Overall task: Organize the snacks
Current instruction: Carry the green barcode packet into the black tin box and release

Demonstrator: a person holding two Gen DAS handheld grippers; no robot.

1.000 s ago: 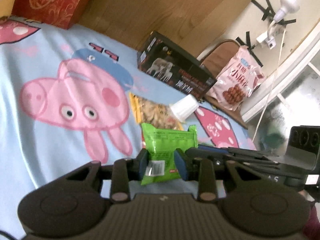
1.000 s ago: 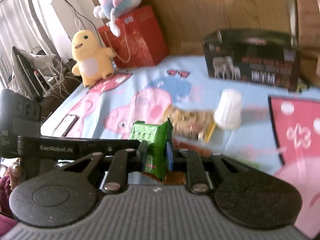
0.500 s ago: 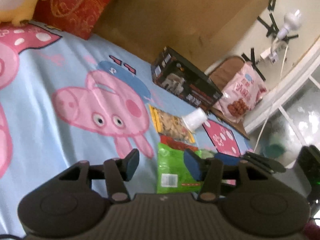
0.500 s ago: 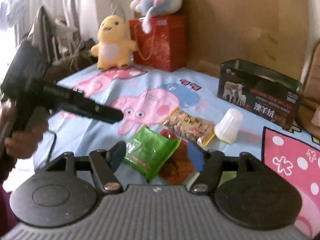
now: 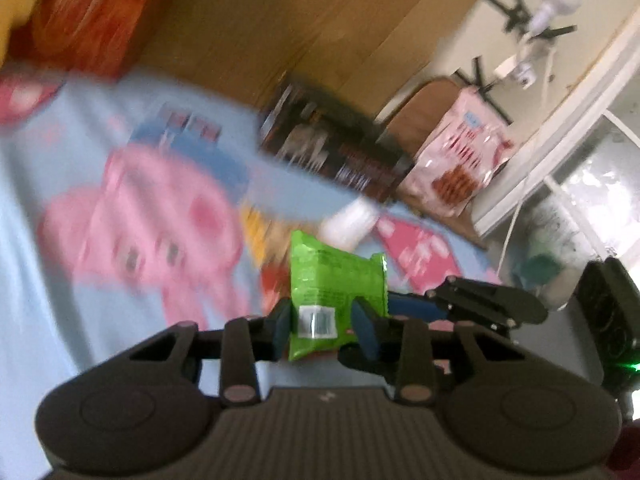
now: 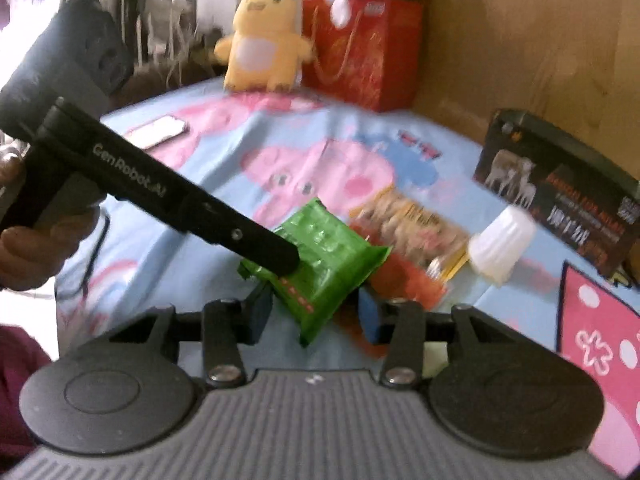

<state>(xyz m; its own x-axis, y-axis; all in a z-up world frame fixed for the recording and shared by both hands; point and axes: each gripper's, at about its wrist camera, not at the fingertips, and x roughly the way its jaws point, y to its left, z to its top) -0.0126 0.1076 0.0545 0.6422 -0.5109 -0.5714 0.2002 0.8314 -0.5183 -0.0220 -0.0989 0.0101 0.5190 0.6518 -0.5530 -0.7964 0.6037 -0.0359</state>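
My left gripper (image 5: 325, 326) is shut on a green snack packet (image 5: 338, 285) and holds it above the bed. In the right wrist view the same green snack packet (image 6: 320, 262) hangs in the left gripper (image 6: 280, 256), which reaches in from the left. My right gripper (image 6: 316, 314) is open, its jaws on either side of the packet's lower end without touching it. A clear bag of nuts (image 6: 412, 222), a red packet (image 6: 404, 284) and a white cup (image 6: 502, 244) lie on the cartoon pig bedsheet (image 6: 320, 164).
A black open box (image 6: 560, 188) stands at the back by the wooden headboard (image 5: 280, 28). A pink snack bag (image 5: 460, 164) leans on a chair. A yellow plush toy (image 6: 264, 44), a red gift bag (image 6: 360, 44) and a phone (image 6: 158, 131) sit at the far side.
The left gripper was open over the lying packet half a second ago; now it is shut on the packet and has lifted it. The right gripper let go earlier and stays open.
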